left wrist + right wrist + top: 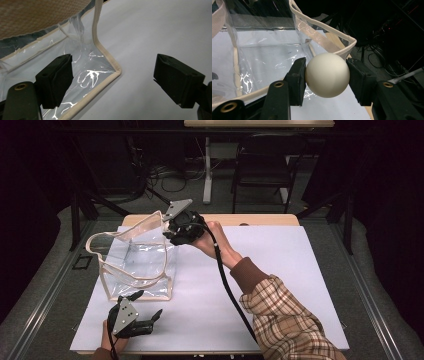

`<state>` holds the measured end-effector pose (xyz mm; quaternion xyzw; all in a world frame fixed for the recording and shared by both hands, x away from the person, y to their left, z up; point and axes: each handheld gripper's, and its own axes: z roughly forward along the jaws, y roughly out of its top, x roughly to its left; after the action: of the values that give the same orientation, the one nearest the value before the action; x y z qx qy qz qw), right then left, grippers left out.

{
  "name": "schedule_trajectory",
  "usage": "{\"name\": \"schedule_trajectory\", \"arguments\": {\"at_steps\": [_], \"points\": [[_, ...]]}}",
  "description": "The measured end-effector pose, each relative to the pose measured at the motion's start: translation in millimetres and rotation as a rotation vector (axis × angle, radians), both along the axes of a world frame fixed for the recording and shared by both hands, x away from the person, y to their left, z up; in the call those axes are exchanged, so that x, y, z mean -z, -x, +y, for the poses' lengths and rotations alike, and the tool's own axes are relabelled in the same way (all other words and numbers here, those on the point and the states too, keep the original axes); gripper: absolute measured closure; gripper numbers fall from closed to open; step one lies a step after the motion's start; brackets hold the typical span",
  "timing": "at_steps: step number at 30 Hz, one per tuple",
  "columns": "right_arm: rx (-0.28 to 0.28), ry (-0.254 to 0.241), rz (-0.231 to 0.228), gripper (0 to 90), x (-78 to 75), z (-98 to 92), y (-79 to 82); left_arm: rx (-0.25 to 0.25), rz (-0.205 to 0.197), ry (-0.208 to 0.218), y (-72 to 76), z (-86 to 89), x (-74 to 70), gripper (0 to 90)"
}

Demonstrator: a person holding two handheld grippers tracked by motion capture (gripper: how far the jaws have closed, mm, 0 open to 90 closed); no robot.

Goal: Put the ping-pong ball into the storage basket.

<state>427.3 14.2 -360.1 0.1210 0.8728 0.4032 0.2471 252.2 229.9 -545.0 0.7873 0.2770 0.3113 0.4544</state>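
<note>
A clear plastic bag (135, 262) with beige trim and a beige strap stands open on the white table cover (280, 270). My right gripper (172, 231) hovers at the bag's upper right rim, shut on a white ball (327, 74) held between both pads. The bag's rim (322, 37) lies just beyond the ball. My left gripper (150, 306) rests low near the table's front edge, jaws open and empty, by the bag's bottom front corner (117, 71). Its left pad (56, 80) is next to the clear wall.
A cable (227, 285) trails from the right gripper across the cover, over a plaid sleeve (287, 325). Behind the table are a dark chair (262, 167), a table leg (207, 167) and floor cables. Black curtains close both sides.
</note>
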Motion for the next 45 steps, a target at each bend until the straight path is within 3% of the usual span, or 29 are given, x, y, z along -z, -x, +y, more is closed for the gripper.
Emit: {"name": "schedule_trajectory", "arguments": {"at_steps": [29, 45], "points": [[-0.031, -0.003, 0.005, 51.0, -0.7, 19.8, 2.9, 0.000, 0.000, -0.002, 0.2, 0.3, 0.0, 16.0], [-0.059, 0.007, 0.031, 51.0, 5.0, 37.0, 4.6, 0.000, 0.001, -0.002, 0.1, 0.5, 0.1, 16.0]]}}
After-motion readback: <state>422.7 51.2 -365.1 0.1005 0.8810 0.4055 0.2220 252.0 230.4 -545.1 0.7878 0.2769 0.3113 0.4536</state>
